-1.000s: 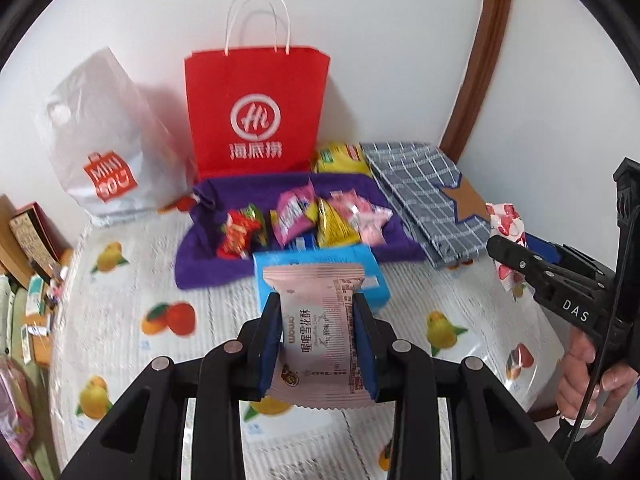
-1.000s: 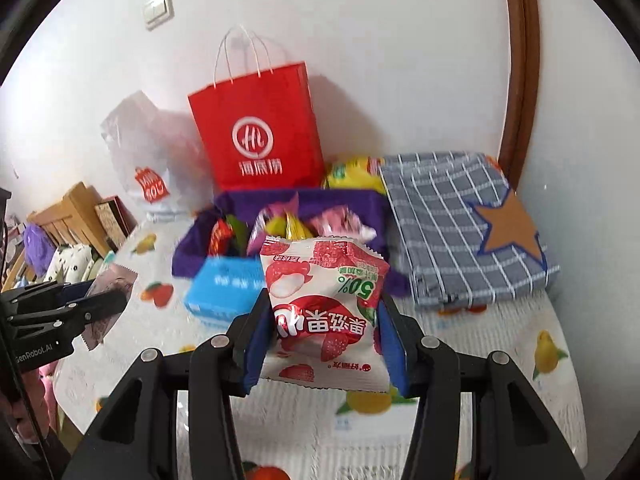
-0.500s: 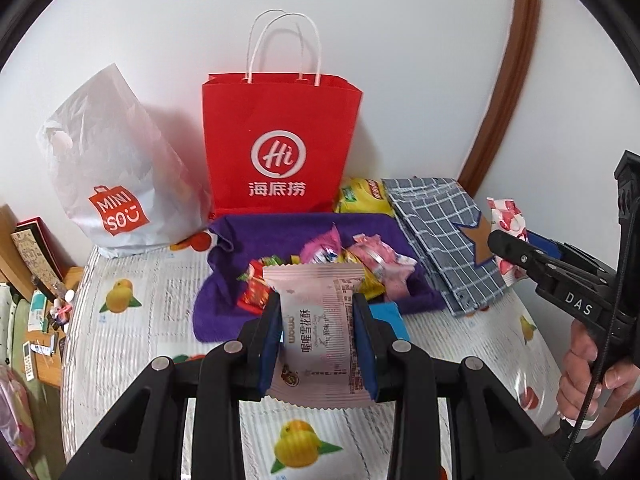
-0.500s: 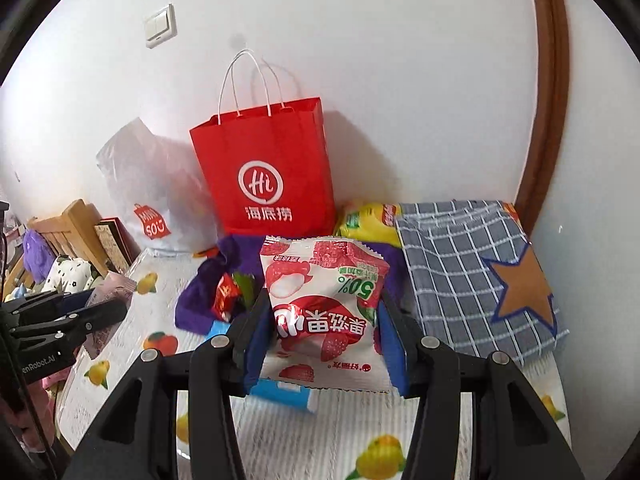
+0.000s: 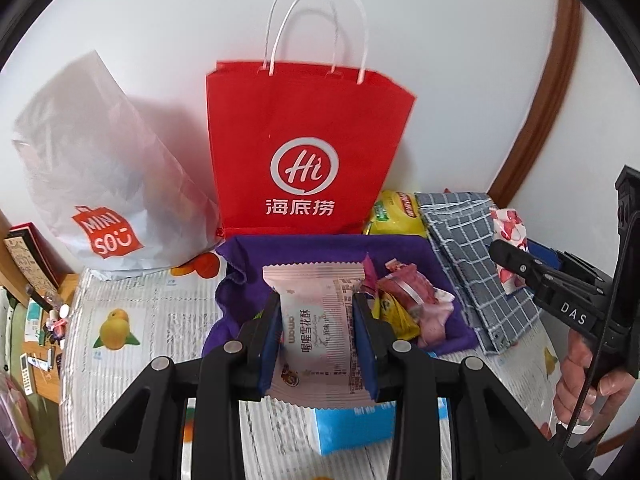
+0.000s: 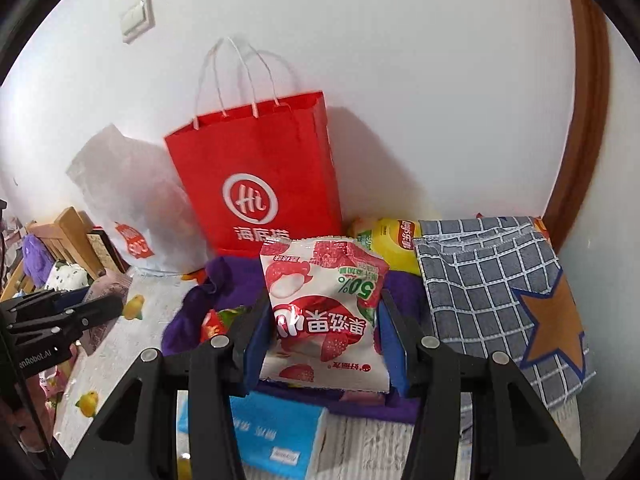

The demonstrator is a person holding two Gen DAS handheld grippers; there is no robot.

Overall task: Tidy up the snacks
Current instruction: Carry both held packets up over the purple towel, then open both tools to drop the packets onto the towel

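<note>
My left gripper (image 5: 316, 340) is clamped on a pale pink snack packet (image 5: 318, 328); its blue pads press both long sides, and the wrapper reads "wowo" with Chinese characters running down the front. My right gripper (image 6: 324, 340) is closed on a red-and-white snack bag (image 6: 324, 312) printed with lychees and strawberries, a green "50%" and white Chinese lettering, all seen upside down. Both packets hang in the air above the purple cloth (image 5: 320, 246) spread near the back edge of the tabletop (image 5: 132, 320), which wears a white cover printed with oranges and pears.

On the cloth lies a small heap of snacks (image 5: 404, 300) in pink, red and yellow wrappers; their print is too small to read. A light blue box (image 5: 352, 426) sits on the cover at the cloth's near edge, just below my left gripper.

Against the wall at the tabletop's back edge stands a red paper bag (image 5: 304, 148) with white twisted handles, a round "Hi" logo and three white Chinese characters below it. Beside it, toward the back left corner, leans a white plastic bag (image 5: 100, 168) marked "MINISO" on a red shopping-bag emblem. A yellow chip bag (image 6: 388, 240) with a Lay's badge lies between the red bag and a folded blue checked cloth (image 6: 492, 280) bearing an orange star, at the right edge. In the left view my right gripper's body shows "DAS"; in the right view the left one shows "nRobot.AI".
</note>
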